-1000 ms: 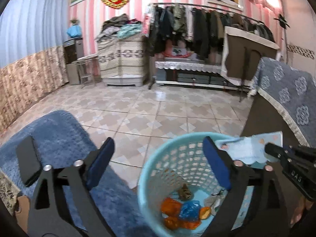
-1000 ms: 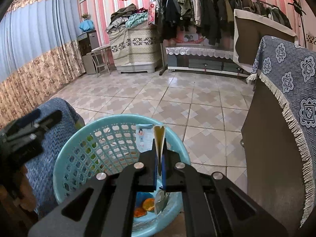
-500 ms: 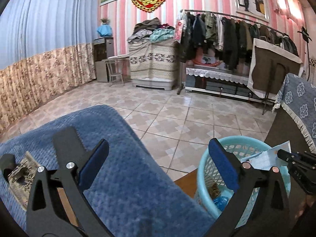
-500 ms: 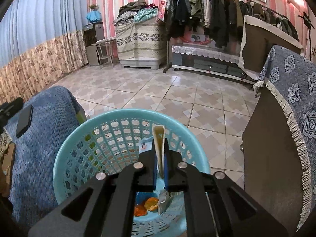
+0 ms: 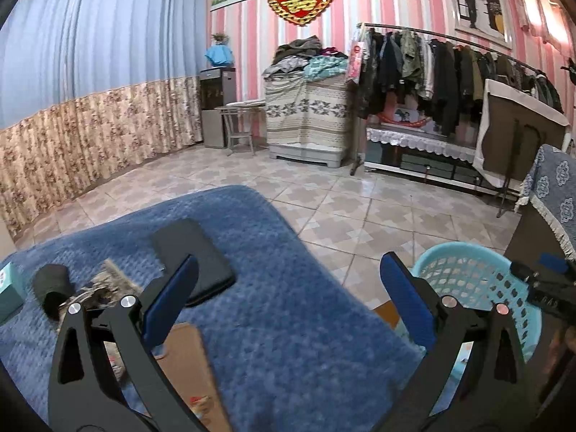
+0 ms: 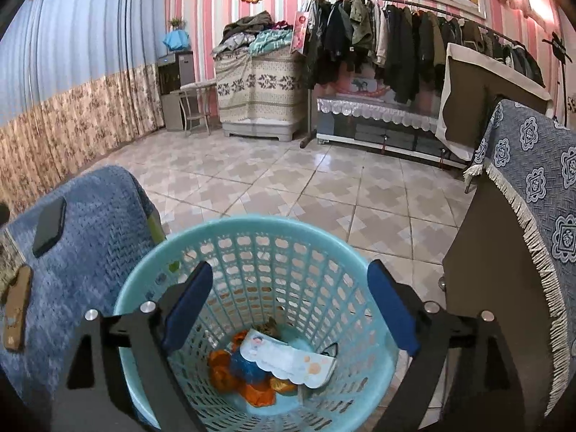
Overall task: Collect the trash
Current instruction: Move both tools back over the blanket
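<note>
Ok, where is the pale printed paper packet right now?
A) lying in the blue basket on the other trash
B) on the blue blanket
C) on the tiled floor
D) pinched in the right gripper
A: the packet lies inside the basket on the orange wrappers, below the right gripper, whose jaws have just been opening with nothing between them.

Basket (image 6: 252, 237) mouth open; dark cabinet (image 6: 478, 288) crowds its right.

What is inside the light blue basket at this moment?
In the light blue basket a pale printed paper packet lies on top of orange wrappers and a blue wrapper. A small brownish scrap sits behind. Whatever lies under the packet is covered.
</note>
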`<action>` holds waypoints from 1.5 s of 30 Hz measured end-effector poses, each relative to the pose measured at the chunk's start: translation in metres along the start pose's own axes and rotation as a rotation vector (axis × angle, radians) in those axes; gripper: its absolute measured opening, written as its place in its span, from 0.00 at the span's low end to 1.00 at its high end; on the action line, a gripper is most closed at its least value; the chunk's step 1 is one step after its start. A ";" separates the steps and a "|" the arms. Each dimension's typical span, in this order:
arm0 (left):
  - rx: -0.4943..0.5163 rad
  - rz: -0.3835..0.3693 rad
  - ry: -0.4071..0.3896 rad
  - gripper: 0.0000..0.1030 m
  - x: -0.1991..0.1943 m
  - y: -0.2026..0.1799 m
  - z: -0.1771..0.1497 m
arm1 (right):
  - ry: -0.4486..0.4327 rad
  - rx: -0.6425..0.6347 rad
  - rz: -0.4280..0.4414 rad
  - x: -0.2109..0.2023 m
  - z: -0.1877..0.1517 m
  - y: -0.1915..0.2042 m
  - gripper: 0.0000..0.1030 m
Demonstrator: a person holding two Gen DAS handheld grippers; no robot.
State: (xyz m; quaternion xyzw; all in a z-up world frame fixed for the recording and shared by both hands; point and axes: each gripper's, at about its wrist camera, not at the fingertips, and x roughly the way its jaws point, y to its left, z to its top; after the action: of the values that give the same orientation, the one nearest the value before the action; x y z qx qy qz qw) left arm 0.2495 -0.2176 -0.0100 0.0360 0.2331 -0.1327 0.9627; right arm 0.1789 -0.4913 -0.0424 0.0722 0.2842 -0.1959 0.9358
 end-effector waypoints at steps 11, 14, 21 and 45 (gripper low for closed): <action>-0.054 0.088 0.013 0.95 -0.030 0.060 -0.017 | -0.001 0.014 0.044 0.013 -0.011 0.020 0.90; -0.058 0.130 0.011 0.95 -0.036 0.075 -0.020 | -0.006 -0.002 0.051 0.014 -0.011 0.030 0.90; -0.083 0.217 0.023 0.95 -0.052 0.120 -0.035 | -0.007 -0.035 0.099 0.017 -0.014 0.057 0.91; -0.158 0.207 0.210 0.56 0.015 0.208 -0.071 | 0.021 -0.312 0.205 0.005 -0.024 0.192 0.91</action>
State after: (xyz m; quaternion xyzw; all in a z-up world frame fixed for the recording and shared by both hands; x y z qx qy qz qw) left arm 0.2877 -0.0118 -0.0781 -0.0025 0.3374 -0.0096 0.9413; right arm 0.2485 -0.3121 -0.0602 -0.0433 0.3122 -0.0521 0.9476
